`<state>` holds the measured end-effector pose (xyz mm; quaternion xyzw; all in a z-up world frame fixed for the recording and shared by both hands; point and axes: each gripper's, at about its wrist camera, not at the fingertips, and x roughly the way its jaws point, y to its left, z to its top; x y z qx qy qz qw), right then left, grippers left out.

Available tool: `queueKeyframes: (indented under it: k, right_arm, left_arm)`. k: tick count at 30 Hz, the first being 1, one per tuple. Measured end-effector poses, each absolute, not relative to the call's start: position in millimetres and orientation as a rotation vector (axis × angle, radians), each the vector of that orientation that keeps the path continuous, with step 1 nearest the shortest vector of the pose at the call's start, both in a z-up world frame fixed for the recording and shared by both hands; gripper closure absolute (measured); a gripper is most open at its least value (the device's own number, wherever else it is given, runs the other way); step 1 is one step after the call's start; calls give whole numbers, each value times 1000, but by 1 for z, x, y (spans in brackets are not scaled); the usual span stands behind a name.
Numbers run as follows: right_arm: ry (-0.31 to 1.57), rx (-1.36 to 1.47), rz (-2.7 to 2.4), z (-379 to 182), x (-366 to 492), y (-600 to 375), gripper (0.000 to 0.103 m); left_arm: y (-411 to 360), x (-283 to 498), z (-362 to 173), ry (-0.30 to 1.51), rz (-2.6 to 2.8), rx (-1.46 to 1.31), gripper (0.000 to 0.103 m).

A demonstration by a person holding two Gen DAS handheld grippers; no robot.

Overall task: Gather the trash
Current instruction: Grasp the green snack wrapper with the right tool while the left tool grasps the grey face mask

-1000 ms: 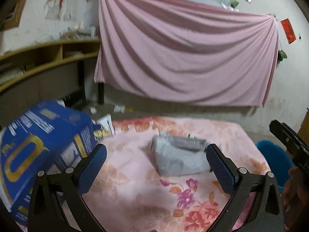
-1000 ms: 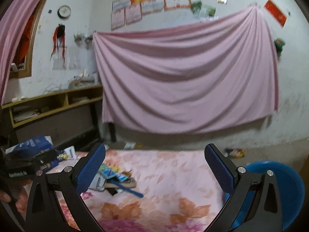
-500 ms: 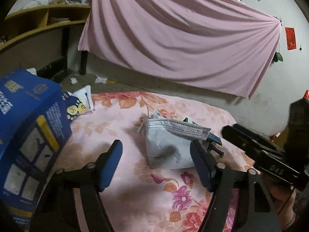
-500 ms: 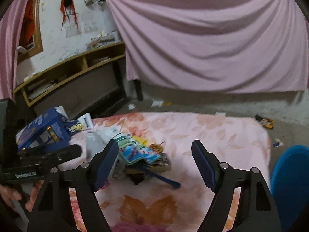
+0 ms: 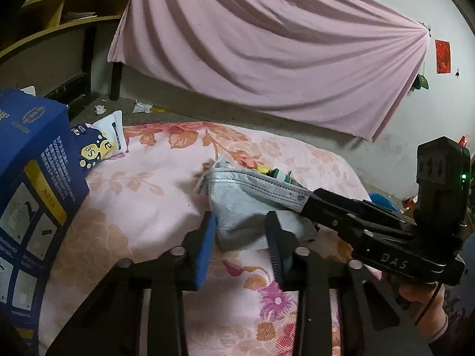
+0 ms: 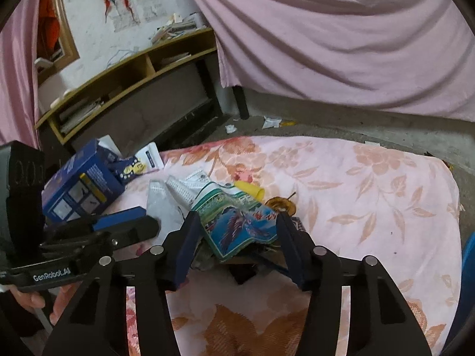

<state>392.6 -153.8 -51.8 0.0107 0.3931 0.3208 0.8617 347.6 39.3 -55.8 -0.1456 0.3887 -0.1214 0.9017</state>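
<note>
A pile of trash lies on a table with a pink flowered cloth. A grey face mask is on its left side. My left gripper is half closed around the mask's near edge, the pads close to it or touching. A colourful printed packet tops the pile in the right wrist view. My right gripper is half closed around the packet, jaws on either side. A yellow cap and a brown round scrap lie behind it. The right gripper also shows in the left wrist view.
A blue carton stands at the table's left edge, also in the right wrist view, with a white and blue pouch behind it. A blue bin is at the right. Wooden shelves and a pink drape line the wall.
Both grippers have moved forward and down to the pile and narrowed their jaws, the left around the mask, the right around the packet.
</note>
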Motion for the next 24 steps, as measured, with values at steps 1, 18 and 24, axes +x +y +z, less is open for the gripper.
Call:
queueKeyframes:
  k: [1,18,24]
  right_arm:
    - [831,20,675,-53,393,-153,62]
    - [831,-29,663,-54,385,-151,86]
    - [793,-46,655,-50,377,-151,95]
  left_arm:
    - [39,348,-56,805,-251,-302,80]
    - [37,342,-52,755,-296,-301,101]
    - [33,332,-46,716,-305,-262,102]
